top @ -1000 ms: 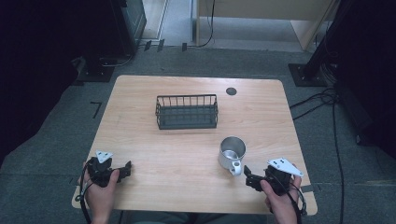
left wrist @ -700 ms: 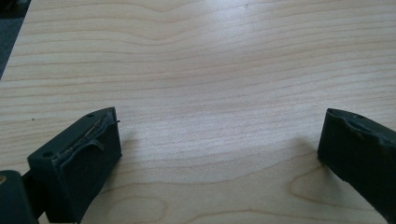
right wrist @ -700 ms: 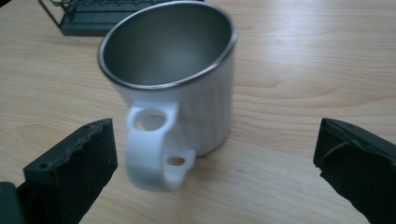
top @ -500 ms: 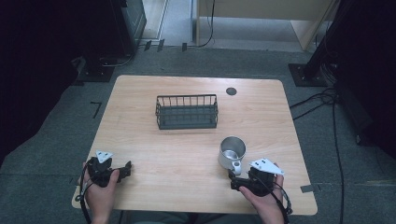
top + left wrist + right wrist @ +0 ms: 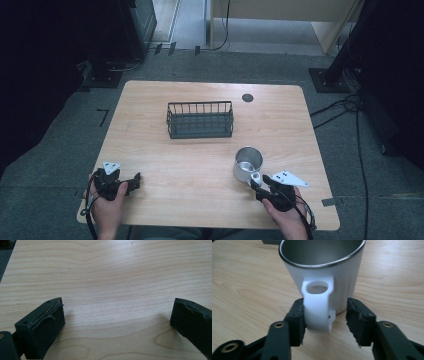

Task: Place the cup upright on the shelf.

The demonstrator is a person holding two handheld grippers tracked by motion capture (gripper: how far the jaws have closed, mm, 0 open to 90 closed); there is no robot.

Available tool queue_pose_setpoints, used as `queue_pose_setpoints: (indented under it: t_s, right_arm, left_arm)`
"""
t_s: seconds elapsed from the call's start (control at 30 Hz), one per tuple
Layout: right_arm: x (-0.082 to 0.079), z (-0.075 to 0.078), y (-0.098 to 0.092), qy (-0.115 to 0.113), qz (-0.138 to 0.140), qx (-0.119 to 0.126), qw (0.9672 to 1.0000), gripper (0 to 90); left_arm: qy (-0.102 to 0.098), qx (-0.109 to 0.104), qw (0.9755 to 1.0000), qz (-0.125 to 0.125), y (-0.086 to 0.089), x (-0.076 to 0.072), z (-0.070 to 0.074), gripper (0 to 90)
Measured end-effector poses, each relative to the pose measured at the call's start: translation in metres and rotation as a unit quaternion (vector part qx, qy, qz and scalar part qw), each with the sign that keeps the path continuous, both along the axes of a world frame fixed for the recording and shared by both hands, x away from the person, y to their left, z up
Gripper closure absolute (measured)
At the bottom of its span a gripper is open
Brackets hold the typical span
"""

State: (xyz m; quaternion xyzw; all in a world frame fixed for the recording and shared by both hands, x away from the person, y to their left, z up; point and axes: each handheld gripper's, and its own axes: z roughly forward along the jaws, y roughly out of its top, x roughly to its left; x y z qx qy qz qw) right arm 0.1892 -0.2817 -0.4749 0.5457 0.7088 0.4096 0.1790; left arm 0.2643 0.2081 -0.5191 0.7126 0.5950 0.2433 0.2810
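While the left gripper [image 5: 131, 183] rested spread and empty at lower left, the right gripper [image 5: 325, 320], unclenched, straddled the stiff, probably light, slippery white steel-lined mug's [image 5: 324, 272] handle [image 5: 318, 306], its likeliest hold.

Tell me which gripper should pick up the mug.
Right. The right gripper already has its jaws either side of the mug's handle, not yet closed. The left gripper sits open over bare table, far from the mug.
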Motion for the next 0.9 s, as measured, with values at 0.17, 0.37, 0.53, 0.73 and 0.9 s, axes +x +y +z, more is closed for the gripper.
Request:
queue_pose_setpoints:
  t_s: [0.17, 0.37, 0.53, 0.73, 0.9]
  right_arm:
    - [0.002, -0.002, 0.000, 0.002, 0.019, 0.008, 0.9998, 65.7]
    - [0.007, -0.003, -0.005, 0.002, 0.014, 0.010, 0.9998, 68.2]
    - [0.013, -0.003, -0.013, 0.009, 0.043, 0.017, 0.9989, 67.9]
    - [0.019, -0.002, -0.022, 0.008, 0.035, 0.004, 0.9993, 67.0]
    - [0.019, -0.001, -0.026, -0.001, -0.005, -0.004, 1.0000, 64.9]
  left_arm:
    - [0.000, 0.000, 1.0000, 0.000, 0.000, 0.000, 0.000, 0.0]
    - [0.000, 0.000, 1.0000, 0.000, 0.000, 0.000, 0.000, 0.0]
    - [0.000, 0.000, 1.0000, 0.000, 0.000, 0.000, 0.000, 0.0]
    - [0.000, 0.000, 1.0000, 0.000, 0.000, 0.000, 0.000, 0.0]
    - [0.000, 0.000, 1.0000, 0.000, 0.000, 0.000, 0.000, 0.0]
